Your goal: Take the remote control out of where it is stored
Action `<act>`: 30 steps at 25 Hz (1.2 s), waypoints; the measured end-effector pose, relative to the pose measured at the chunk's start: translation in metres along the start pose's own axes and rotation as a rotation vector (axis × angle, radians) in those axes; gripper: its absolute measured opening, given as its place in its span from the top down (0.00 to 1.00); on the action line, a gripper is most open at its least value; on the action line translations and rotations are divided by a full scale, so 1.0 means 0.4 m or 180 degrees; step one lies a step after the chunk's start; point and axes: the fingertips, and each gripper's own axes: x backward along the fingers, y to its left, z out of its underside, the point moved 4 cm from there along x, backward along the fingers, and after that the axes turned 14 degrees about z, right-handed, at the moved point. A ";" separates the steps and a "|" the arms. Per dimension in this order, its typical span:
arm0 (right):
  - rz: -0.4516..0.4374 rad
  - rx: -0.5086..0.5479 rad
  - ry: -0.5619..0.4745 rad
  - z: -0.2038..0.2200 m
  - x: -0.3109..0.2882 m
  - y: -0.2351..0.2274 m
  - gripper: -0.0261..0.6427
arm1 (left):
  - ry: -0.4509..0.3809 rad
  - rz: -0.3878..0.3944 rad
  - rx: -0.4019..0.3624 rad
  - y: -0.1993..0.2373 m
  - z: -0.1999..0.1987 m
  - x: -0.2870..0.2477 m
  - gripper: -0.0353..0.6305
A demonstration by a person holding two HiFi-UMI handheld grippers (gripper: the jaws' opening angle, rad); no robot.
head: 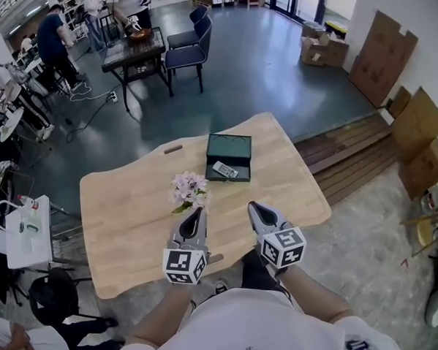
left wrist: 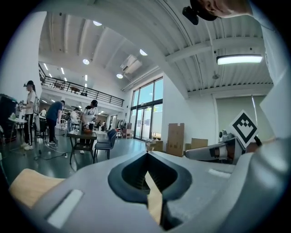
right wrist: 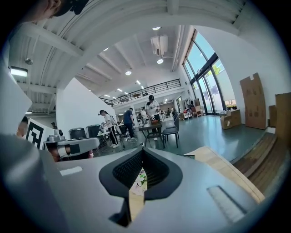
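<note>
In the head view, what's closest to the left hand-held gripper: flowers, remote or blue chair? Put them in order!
From the left hand-held gripper:
1. Flowers, just ahead on the table.
2. Remote, in the green box, farther right.
3. Blue chair, far beyond the table.

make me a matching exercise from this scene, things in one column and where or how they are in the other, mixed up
Things:
1. remote control
2. pink flowers
3. dark green box
4. left tool

Places or states:
a. open, near the far edge of the wooden table
b. lying inside the box
c. shut and empty, just this side of the flowers
d. on the table, between box and left tool

Pairs: 1-b, 2-d, 3-a, 4-c
</note>
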 end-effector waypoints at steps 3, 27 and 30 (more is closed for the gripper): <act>-0.0164 0.0013 0.0062 -0.017 -0.082 -0.028 0.92 | 0.0037 -0.0163 0.0037 0.040 0.007 -0.054 0.95; -0.1087 0.0377 0.0720 -0.053 -0.571 -0.130 0.92 | 0.0223 -0.1152 0.0327 0.282 0.040 -0.311 0.95; -0.1024 0.0542 0.0910 -0.007 -0.629 -0.132 0.92 | 0.0239 -0.1172 0.0400 0.315 0.070 -0.300 0.95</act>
